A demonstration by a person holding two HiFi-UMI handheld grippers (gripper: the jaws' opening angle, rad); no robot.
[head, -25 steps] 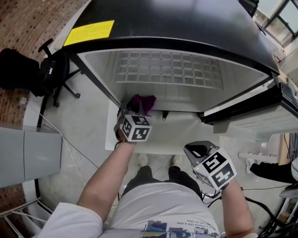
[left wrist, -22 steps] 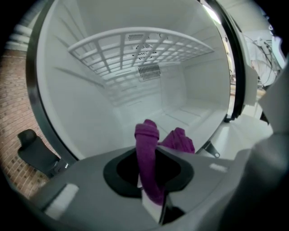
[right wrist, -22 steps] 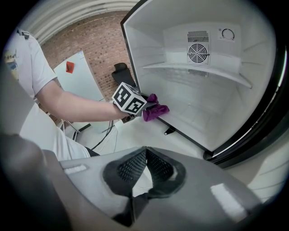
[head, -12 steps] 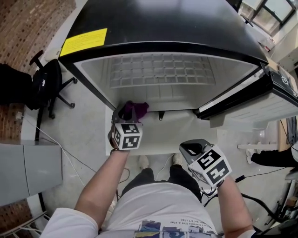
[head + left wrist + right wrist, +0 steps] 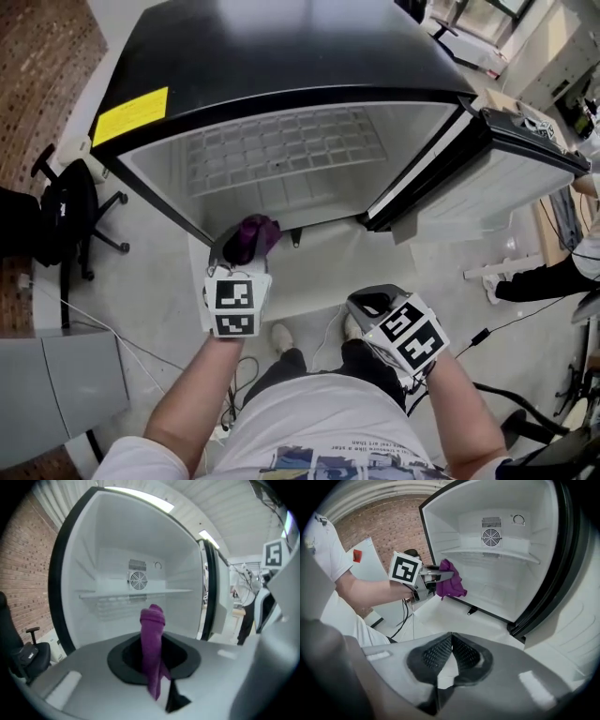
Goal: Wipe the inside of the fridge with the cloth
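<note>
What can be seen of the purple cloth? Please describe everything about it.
The purple cloth looks like soft, thin fabric. It is bunched into a narrow upright roll with a rounded top, and a loose corner hangs below. The left claw is shut on it. It is held at the open fridge, near the lower left edge of the opening. Whether it touches the inner wall cannot be told.

We find the fridge (image 5: pixel 281 66) open at the front, its door (image 5: pixel 483 183) swung clear to the right. One shelf (image 5: pixel 490 553) spans the cavity wall to wall, splitting it into two bays. The left gripper (image 5: pixel 234 247), clamped on the cloth (image 5: pixel 255 232), occupies the opening's left edge below the shelf.
</note>
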